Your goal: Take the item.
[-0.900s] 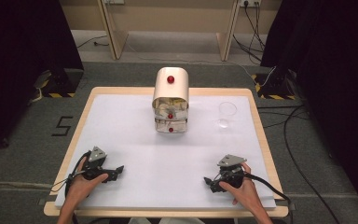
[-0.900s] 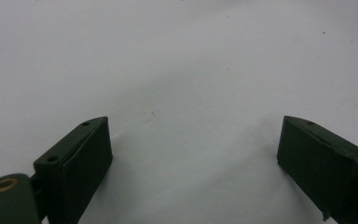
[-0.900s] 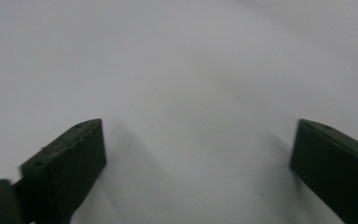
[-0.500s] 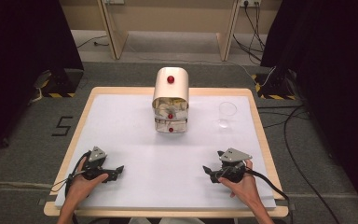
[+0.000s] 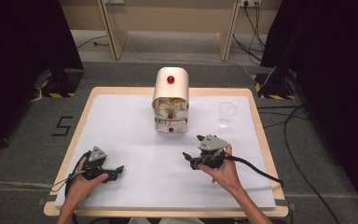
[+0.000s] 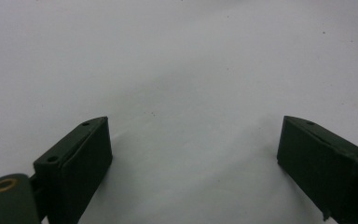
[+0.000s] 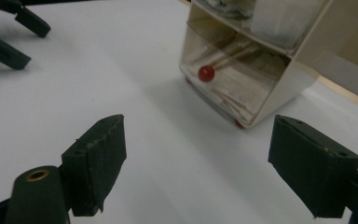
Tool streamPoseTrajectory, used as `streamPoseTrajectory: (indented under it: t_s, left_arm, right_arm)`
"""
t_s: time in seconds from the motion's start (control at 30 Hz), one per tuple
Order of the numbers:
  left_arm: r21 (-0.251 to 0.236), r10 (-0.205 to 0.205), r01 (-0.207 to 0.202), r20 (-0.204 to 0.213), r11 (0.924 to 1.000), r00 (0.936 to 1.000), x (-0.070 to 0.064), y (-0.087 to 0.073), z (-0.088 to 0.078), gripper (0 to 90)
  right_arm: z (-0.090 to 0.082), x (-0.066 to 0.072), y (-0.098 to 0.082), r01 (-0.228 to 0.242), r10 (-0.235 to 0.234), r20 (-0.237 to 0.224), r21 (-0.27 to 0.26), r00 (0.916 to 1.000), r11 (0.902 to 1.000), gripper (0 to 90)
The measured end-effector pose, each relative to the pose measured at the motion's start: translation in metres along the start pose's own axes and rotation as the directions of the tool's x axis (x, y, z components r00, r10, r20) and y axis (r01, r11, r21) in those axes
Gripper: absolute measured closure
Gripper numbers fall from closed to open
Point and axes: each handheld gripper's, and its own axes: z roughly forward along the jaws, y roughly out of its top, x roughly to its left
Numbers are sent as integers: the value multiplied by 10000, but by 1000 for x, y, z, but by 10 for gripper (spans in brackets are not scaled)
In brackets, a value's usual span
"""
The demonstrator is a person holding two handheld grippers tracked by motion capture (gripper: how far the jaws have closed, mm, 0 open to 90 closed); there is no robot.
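The drawer box looks like smooth, shiny plastic with see-through fronts. The table top is matt white.

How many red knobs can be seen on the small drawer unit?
3. One on the rounded top cover, one on the upper drawer, one on the lower drawer of the drawer unit. Its back is hidden, so others may exist there.

Ahead of you the small cream drawer cabinet stands upright at the far middle of the table, a red knob on its rounded top. Its clear-fronted drawers carry red knobs and hold pale sticks and papers.
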Motion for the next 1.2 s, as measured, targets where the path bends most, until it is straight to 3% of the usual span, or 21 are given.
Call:
streamPoseTrajectory:
  t_s: [0.2,0.53,0.83,1.2]
  left_arm:
    - [1,2,-2,-1,10000,10000,0,0,0,91]
    - [0,-4,4,3,10000,10000,0,0,0,91]
    - [20,21,-21,-7,10000,10000,0,0,0,91]
    - [21,22,-22,-15,10000,10000,0,0,0,90]
  right_arm:
    - [3,-1,19,138,-137,21,-502,9999,9986,224]
    - [17,-7,48,236,-239,-21,-843,9997,9962,217]
    - [33,-11,78,639,-616,222,-1248,9979,9901,206]
    - [50,-20,89,749,-690,461,-1419,9965,9870,211]
